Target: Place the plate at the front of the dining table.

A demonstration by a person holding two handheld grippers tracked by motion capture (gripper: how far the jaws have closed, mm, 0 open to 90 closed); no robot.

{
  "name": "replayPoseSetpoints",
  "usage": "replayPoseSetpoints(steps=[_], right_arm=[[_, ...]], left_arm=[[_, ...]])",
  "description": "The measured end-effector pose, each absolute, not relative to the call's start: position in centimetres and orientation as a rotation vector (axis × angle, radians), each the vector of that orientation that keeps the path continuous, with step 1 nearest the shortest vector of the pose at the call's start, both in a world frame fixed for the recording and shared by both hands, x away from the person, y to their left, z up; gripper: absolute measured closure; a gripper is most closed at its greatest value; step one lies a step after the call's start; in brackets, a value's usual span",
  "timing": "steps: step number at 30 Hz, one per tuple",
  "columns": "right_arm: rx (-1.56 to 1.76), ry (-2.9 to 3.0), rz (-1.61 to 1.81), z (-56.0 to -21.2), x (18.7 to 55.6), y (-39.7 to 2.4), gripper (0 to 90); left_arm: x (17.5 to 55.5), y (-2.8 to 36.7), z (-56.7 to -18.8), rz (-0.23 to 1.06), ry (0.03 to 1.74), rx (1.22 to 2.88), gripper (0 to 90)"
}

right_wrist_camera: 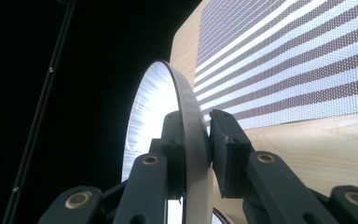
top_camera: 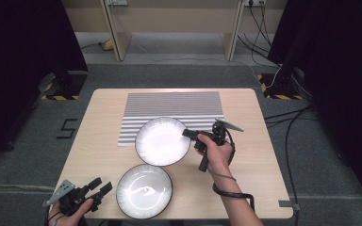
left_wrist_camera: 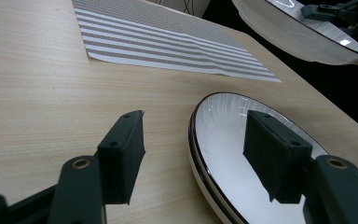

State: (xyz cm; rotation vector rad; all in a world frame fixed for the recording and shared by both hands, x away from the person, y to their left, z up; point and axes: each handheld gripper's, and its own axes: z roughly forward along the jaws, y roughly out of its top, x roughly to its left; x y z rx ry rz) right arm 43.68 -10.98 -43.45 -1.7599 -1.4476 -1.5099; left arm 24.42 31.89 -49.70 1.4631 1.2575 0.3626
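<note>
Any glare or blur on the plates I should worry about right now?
High view: glare whitens the held plate; the near plate mirrors lamps. Left gripper view: sharp, with slight sheen. Right gripper view: right tongs clamp the rim, close and soft; the left half is dark.

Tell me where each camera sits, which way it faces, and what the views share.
High view: above the person's side, looking forward and down at the table; both forearms, left tool, right tool.
Left gripper view: on the left tool, facing across the near plate; its open jaws straddle the rim.
Right gripper view: on the right tool, looking along the held plate; its jaws pinch the rim.
Shared: all show the striped mat and the held plate.
</note>
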Motion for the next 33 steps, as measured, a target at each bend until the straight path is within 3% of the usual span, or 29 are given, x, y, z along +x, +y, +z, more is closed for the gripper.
replayPoseSetpoints(steps=[33], right_arm=[[-1.814,-1.410,-1.515,-43.4,44.9,-11.7,75.9]], left_arm=[[24.4,31.9,-49.7,0.359,1.258,1.459,37.5]])
